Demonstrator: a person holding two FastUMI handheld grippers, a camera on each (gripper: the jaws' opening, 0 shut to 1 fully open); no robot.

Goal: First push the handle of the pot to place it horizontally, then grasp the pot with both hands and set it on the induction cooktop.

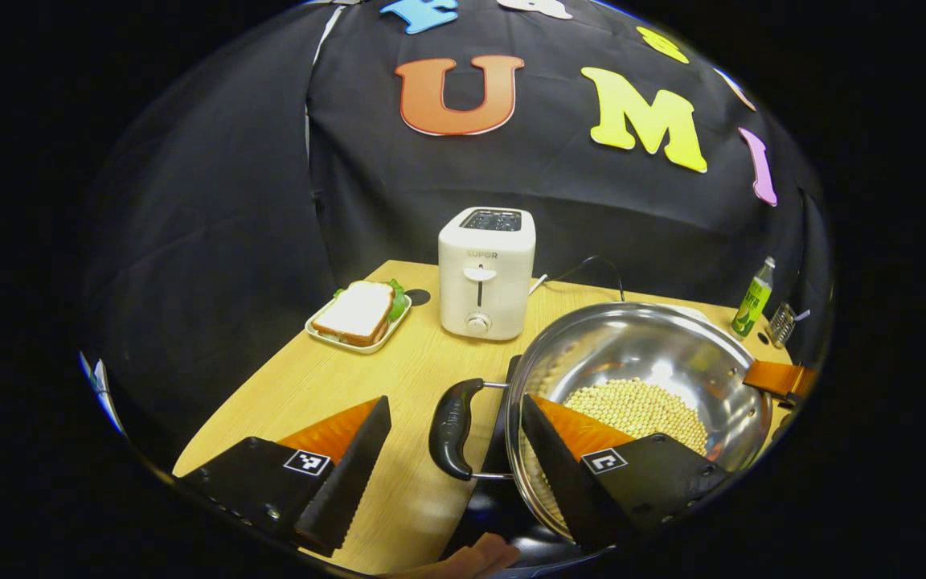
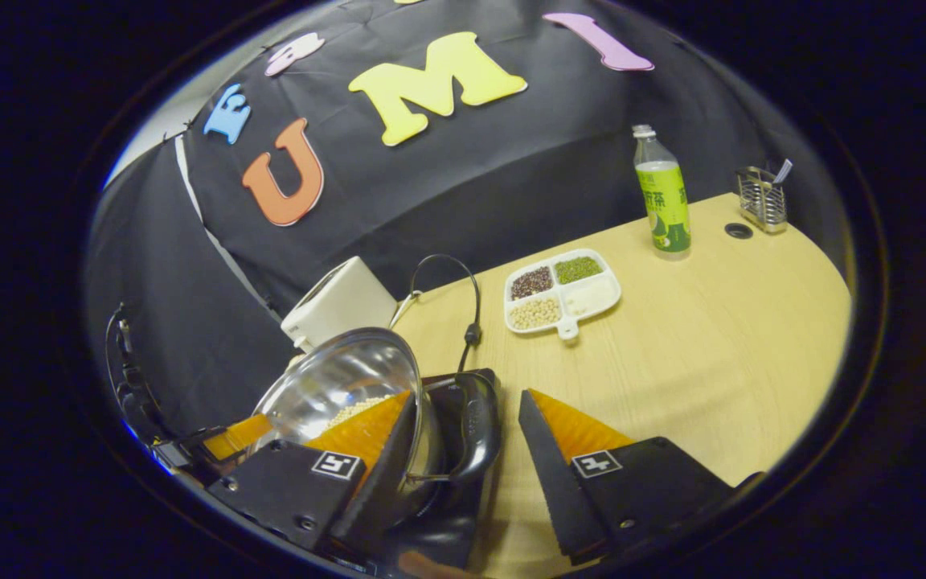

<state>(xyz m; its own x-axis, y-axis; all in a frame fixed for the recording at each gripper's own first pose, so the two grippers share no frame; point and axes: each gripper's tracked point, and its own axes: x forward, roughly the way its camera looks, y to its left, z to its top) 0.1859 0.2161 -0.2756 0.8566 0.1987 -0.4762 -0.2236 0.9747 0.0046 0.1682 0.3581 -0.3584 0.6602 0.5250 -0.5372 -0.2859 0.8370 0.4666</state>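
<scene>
I see the pot point(image 1: 640, 386) sitting on the induction cooktop point(image 2: 447, 515), each side handle point(image 1: 453, 429) lying in the gap of a wide-open, empty hand-held gripper, left hand-held gripper point(image 1: 455, 458) and right hand-held gripper point(image 2: 467, 442), so both are equally near.

Both gripper views sit low and close, facing the pot point(image 1: 640, 394) point(image 2: 342, 386) from opposite sides; both also catch the toaster point(image 1: 485, 273) point(image 2: 340, 304).

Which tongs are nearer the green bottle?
Right. Right tongs straddle the pot handle nearest the bottle; left tongs straddle the opposite handle, pot between.
</scene>
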